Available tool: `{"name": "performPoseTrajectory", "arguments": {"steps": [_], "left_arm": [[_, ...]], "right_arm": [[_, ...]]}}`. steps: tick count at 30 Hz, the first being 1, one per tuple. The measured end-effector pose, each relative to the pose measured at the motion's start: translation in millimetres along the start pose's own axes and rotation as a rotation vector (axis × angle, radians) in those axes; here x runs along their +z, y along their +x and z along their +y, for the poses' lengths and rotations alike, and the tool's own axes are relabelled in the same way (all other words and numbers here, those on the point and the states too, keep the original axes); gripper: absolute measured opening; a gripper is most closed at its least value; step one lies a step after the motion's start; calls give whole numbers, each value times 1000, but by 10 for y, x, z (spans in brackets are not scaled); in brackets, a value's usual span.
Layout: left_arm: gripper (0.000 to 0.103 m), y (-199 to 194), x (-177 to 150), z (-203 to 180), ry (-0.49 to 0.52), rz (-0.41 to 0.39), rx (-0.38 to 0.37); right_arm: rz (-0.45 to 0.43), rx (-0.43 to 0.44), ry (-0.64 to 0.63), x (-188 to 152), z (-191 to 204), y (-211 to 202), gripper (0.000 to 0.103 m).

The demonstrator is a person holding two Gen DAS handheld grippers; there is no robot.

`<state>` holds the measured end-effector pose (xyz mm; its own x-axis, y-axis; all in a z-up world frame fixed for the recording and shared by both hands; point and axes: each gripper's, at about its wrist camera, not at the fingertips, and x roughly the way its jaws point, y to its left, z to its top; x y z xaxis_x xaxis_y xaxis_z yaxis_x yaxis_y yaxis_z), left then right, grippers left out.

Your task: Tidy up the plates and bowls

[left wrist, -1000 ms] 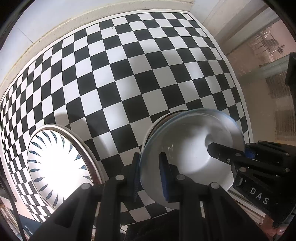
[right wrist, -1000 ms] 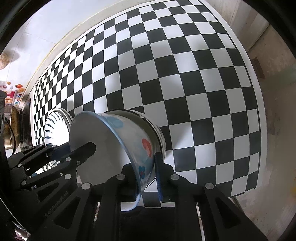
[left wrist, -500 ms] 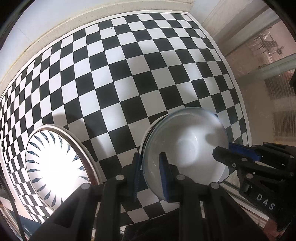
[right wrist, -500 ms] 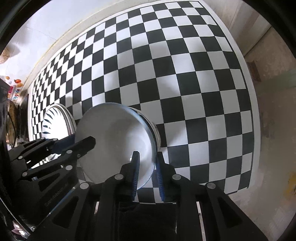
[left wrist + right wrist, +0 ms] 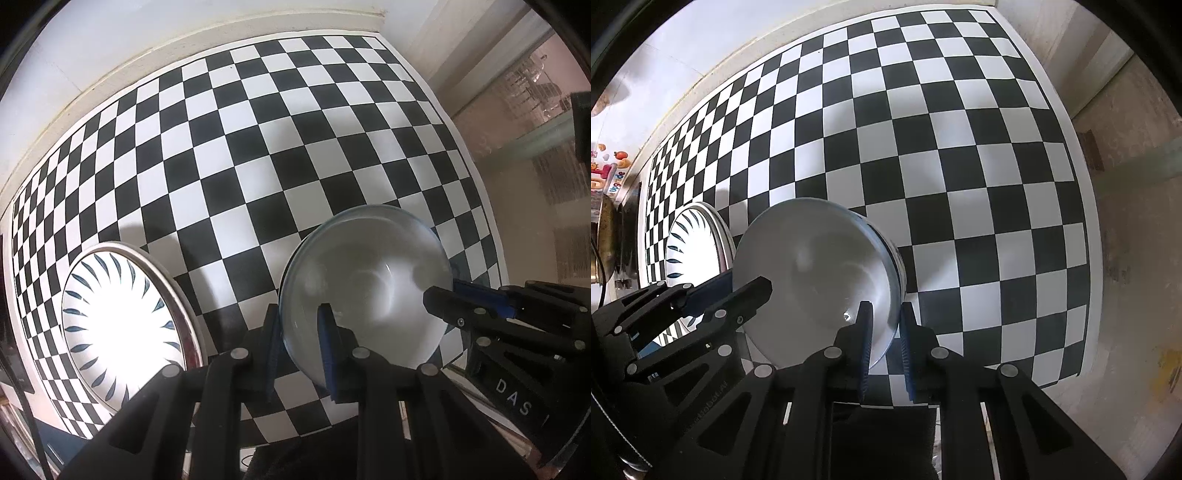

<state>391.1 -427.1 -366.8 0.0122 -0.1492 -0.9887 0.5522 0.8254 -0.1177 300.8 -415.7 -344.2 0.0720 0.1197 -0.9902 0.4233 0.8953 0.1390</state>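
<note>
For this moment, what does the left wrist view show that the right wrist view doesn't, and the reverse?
Only the left wrist view: a glass-fronted area at right, and the left tool seen from behind, clamped on the near rim of the white round bowl.

Only the right wrist view: colourful items at far left, bare concrete floor at right, and the right tool from behind, clamped on the bowl's rim.

Both: the black-and-white checkered mat, the white plate with dark blue leaf marks, and the bowl gripped on opposite rims.

A black-and-white checkered mat (image 5: 236,155) meets a pale wall (image 5: 110,40); beyond lies perhaps a bare floor (image 5: 1137,258).
</note>
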Motion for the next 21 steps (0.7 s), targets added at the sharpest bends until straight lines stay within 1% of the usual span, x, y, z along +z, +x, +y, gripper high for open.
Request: {"name": "performPoseTrajectory", "arguments": {"steps": [3,8,15,21], "left_arm": [[18,-82,-37,12,-10,-17,5],[18,-420,-184,12,-3,-94,42],[18,-974,-491,23,-3,-192,65],[18,-1373,-746,9,-6,-258,60]], "right_arm": [[-20,-14,-10,-53,27,-65,16],[-79,-21,-32,-230,110,-307,16],[-226,-46,-74,-588,303,-909,16],[-329,-47,-89,-909,444,-1360,16]]}}
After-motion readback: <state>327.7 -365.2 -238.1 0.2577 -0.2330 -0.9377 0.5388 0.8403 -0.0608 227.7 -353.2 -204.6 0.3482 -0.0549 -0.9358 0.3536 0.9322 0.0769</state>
